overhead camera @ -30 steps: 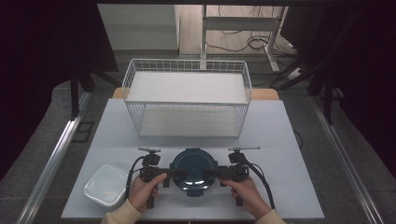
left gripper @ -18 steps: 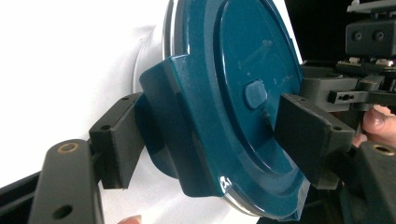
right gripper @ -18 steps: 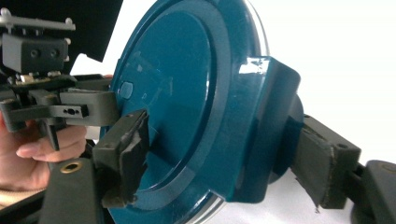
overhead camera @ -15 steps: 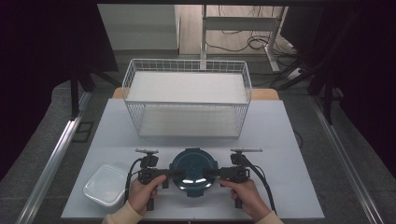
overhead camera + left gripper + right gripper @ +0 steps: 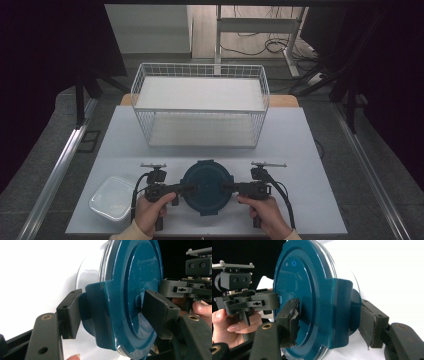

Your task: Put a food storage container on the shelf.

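Observation:
A round clear container with a dark teal lid point(image 5: 206, 186) stands on the white table point(image 5: 300, 150), near its front edge. The lid has a clip flap on each side. My left gripper point(image 5: 187, 189) comes in from the left. Its jaws have just been closing and now pinch the left clip flap point(image 5: 105, 315) between one pad under the flap and one on the lid's top. My right gripper point(image 5: 227, 189) mirrors this from the right. Its jaws have also been closing and now squeeze the right clip flap point(image 5: 339, 312). Each gripper view shows the other gripper beyond the lid.
A white wire basket point(image 5: 200, 107) with a raised shelf stands at the back middle of the table. A clear rectangular plastic box point(image 5: 112, 197) sits at the front left, close to my left hand. Dark floor and metal rails flank the table.
Both pairs of jaws have narrowed onto the lid's side clips. The hands and the container have stayed where they were.

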`<state>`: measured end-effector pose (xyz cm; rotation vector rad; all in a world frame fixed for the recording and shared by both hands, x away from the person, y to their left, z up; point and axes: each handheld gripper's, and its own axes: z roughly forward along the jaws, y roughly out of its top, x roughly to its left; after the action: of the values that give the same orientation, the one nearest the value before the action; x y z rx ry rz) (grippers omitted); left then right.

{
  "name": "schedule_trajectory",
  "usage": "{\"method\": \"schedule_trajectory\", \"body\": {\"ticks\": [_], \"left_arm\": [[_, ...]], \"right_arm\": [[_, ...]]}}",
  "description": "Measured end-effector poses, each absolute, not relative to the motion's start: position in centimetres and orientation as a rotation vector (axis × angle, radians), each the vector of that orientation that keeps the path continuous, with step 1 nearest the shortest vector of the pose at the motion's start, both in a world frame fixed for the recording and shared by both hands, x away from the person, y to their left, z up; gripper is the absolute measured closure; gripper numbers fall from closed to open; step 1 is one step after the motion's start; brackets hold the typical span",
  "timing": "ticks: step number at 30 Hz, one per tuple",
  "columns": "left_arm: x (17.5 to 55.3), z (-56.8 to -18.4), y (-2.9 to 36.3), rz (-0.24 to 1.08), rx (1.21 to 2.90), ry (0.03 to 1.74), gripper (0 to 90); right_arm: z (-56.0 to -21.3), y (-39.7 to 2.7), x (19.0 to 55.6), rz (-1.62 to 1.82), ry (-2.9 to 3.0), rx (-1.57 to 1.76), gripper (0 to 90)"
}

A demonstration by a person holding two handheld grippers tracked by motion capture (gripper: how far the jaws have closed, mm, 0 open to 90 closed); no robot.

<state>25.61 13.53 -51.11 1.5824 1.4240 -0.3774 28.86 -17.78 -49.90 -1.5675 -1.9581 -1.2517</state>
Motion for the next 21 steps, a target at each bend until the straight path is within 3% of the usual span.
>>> {"method": "schedule_trajectory", "body": {"ticks": [21], "left_arm": [[25.5,-50.0,13.2,-0.361,1.578,1.404,37.1]], "right_arm": [[-48.3,-18.0,28.5,-1.308,-2.021,-1.553,40.3]]}}
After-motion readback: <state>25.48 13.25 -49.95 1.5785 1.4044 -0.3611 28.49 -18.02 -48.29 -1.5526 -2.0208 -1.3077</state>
